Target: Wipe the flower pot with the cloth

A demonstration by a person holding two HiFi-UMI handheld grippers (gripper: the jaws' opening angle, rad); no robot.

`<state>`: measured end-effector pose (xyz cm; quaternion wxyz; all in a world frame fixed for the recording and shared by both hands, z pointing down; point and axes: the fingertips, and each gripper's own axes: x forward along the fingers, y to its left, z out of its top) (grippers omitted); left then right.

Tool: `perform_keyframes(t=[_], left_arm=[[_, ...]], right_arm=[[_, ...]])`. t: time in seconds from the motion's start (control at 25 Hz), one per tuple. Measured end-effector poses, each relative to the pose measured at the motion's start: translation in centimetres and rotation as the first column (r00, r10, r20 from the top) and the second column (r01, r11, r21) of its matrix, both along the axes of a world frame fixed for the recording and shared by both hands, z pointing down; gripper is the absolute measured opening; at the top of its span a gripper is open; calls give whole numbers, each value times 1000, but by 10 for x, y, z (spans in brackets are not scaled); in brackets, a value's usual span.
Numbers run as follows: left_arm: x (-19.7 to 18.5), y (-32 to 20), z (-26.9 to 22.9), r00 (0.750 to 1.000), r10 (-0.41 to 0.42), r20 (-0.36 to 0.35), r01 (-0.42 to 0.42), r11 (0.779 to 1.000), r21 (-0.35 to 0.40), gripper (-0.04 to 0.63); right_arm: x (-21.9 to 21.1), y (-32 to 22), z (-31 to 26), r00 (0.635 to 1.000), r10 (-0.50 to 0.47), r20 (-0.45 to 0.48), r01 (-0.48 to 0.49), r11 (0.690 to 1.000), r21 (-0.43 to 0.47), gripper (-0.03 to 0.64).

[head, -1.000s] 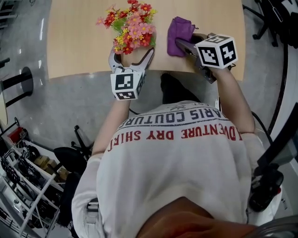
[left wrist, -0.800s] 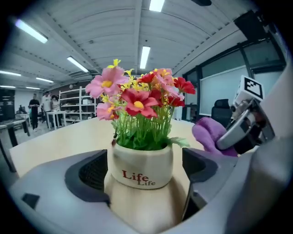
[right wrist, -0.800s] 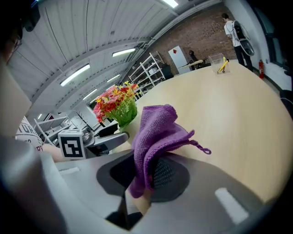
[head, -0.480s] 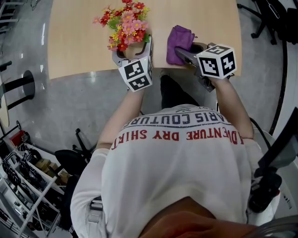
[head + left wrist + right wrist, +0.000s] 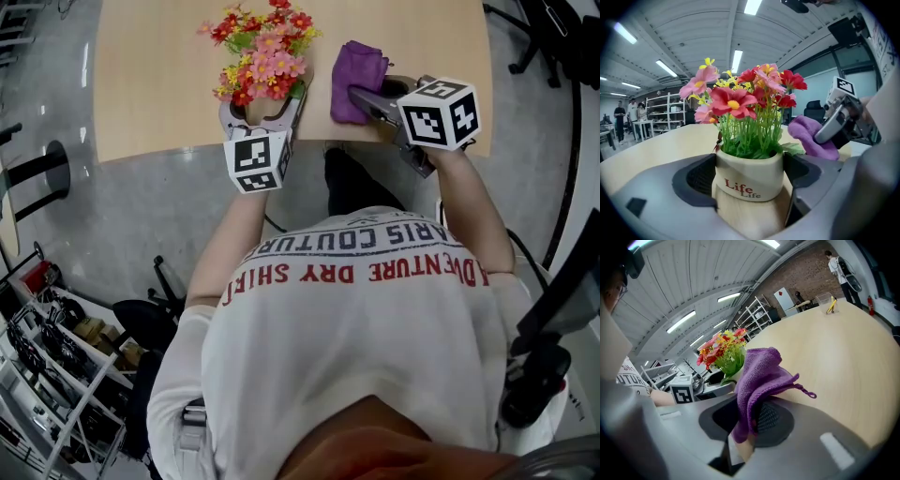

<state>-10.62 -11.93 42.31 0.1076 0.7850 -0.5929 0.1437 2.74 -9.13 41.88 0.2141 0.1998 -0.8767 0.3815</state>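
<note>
A cream flower pot point(image 5: 255, 111) printed "Life" point(image 5: 749, 176) holds red, pink and yellow flowers point(image 5: 267, 52) and stands near the table's front edge. My left gripper point(image 5: 262, 101) has a jaw on each side of it. Its jaws are closing, and the dark pads point(image 5: 701, 180) look to touch both walls of the pot. Right of the pot, my right gripper point(image 5: 358, 92) is shut on a purple cloth point(image 5: 359, 64), which bunches up out of its jaws point(image 5: 759, 376). A gap separates the cloth point(image 5: 808, 136) from the pot.
The wooden table point(image 5: 159, 75) runs far back behind the pot and cloth. A small clear holder point(image 5: 827, 303) stands at its far end. On the floor are a wire rack point(image 5: 56, 375) at lower left and chair bases point(image 5: 42, 169) at left.
The left gripper's marker cube swung right beside the pot, then back left, with the jaws staying around the pot. The right gripper and the cloth have hardly moved.
</note>
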Motion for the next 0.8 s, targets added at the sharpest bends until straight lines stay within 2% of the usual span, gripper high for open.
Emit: perform_keyframes(t=[0.16,0.32,0.48,0.6,0.8], left_arm=[[5,9,-4,988,152,-3,-152,988,9,466],[4,13,0,952,305,-6,-305,952,10,466],[1,14,0,915,404,-3,-404,915,-4,466],[6,15,2,892,452,-5,-452,892,3,466],[5,13,4,879,476,-9,-476,879,9,465]], right_arm=[[-7,-6,-6,1000,-18,24,18,1000,4,54],[-22,-15,-6,997,-63,45,63,998,4,54],[-38,-25,-7,992,-119,51,119,993,7,54],[-43,-30,-7,987,-157,43,157,987,23,54],[-56,-36,2,978,-206,15,206,978,27,54]])
